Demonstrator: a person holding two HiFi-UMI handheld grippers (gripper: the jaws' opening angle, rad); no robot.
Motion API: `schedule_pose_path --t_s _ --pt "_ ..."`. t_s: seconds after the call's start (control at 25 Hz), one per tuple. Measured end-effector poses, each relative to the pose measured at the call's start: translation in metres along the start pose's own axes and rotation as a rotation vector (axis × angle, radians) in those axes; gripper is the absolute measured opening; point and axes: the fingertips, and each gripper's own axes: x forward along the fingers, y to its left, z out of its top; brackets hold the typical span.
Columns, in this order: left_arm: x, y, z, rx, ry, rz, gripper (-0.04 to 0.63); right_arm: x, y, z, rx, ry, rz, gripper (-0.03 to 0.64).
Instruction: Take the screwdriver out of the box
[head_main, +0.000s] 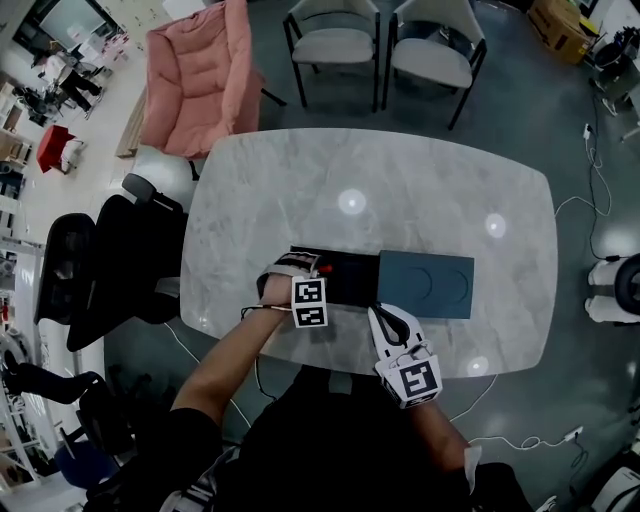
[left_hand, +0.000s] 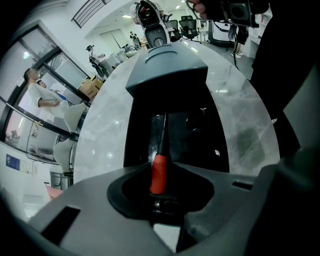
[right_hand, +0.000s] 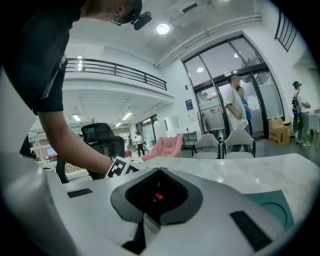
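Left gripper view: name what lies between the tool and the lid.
The open black box fills that stretch up to the lid, with the screwdriver in it, its red handle between the left tool's jaws. The left gripper view shows it.

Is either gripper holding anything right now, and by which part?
Left gripper jaws clamp the screwdriver by its red handle, in the box. Right gripper holds nothing.

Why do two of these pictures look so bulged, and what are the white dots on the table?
Head view: the round white spots on the marble table are glare from lights overhead. Left gripper view: a wide-angle lens bows the table's edges; the red screwdriver is crisp, the box around it deep in shadow. Right gripper view: same bulging, one bright ceiling lamp.
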Motion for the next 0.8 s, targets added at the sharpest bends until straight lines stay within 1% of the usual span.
schedule_pose_path --t_s 0.24,0.4,0.6,0.8 --pt "0.0065 0.0009 -0.0038 0.008 0.018 0.007 0.108 -0.0001 -0.0009 -0.0028 0.007 0.013 -0.005 0.025" --pt "0.0085 0.0021 -0.0045 0.009 0.016 0.005 0.107 -0.0012 0.0016 0.0 0.01 -0.024 0.011 0.025" --pt "0.0079 0.003 -0.0036 -0.006 0.001 0.003 0.101 -0.0035 -0.0025 -0.0044 0.008 0.02 -0.014 0.025" --pt "0.0067 0.0001 -0.0022 -0.005 -0.01 0.018 0.1 -0.0035 0.002 -0.0079 0.007 0.005 0.001 0.025"
